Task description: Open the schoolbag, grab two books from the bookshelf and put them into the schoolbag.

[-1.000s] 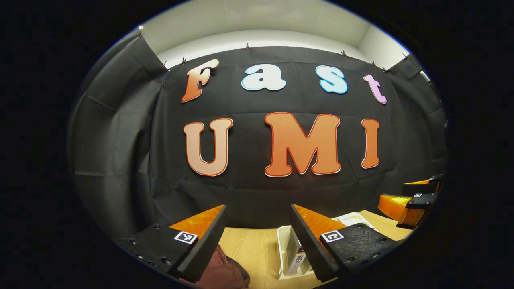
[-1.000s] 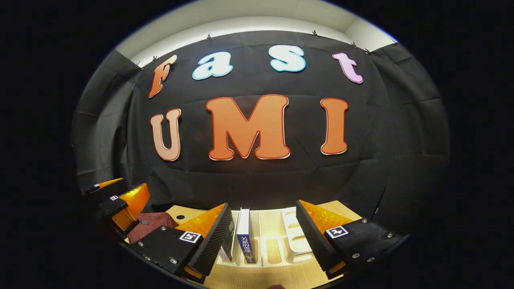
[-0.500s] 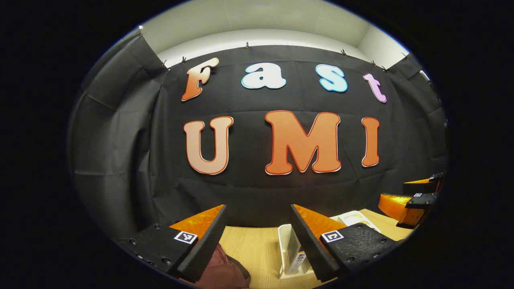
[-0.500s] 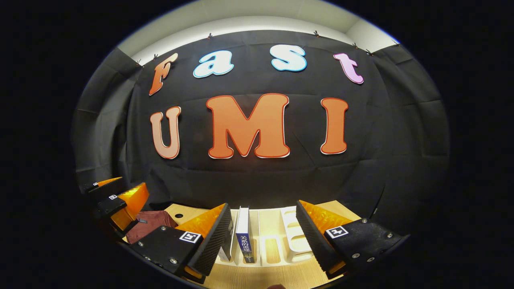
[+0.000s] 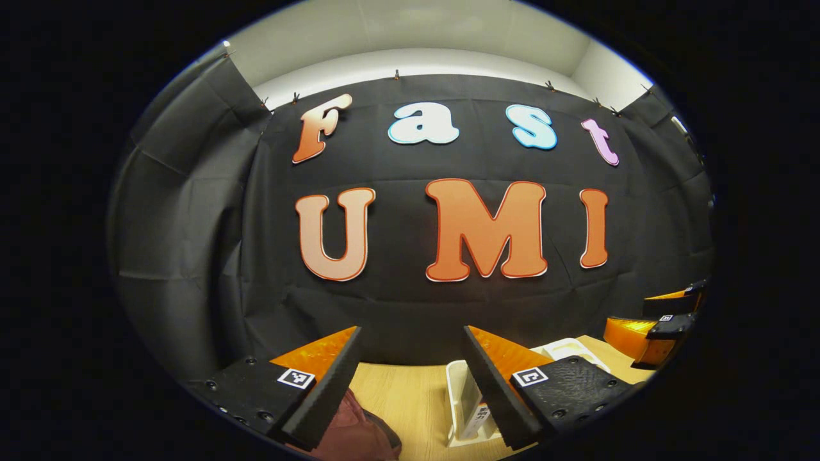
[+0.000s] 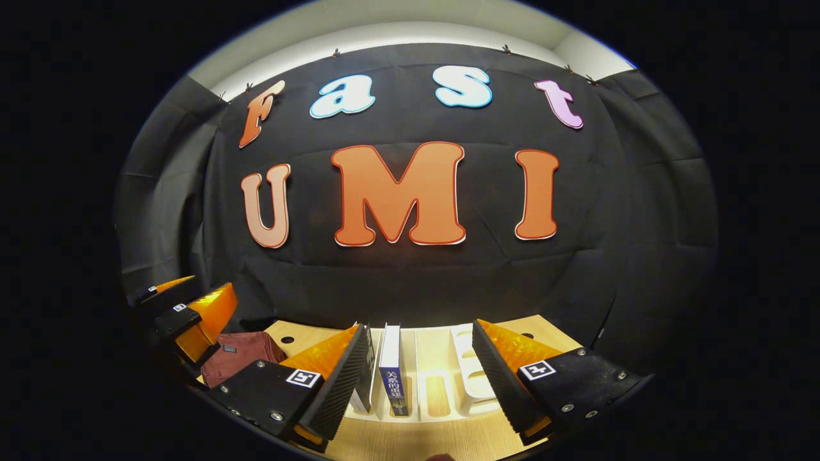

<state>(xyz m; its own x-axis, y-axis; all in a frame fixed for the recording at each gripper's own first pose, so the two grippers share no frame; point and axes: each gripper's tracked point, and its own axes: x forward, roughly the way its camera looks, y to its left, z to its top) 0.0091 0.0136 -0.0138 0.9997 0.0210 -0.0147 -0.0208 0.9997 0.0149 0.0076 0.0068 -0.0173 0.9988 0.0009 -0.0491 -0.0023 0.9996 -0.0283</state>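
Both grippers hung above the table, jaws apart and empty. The left gripper [image 5: 410,378] hovered over the bag [image 5: 349,435] at 7 o'clock, likely to open it; the right gripper [image 6: 419,378] faced the books [image 6: 392,371] upright in the rack [image 6: 471,374].

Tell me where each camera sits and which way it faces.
Left gripper view: rides the left gripper, facing the booth wall over the maroon schoolbag; its open fingers show.
Right gripper view: rides the right gripper, facing the white bookshelf and blue book; open fingers show.
Shared: wooden table, schoolbag, bookshelf, each other's gripper.
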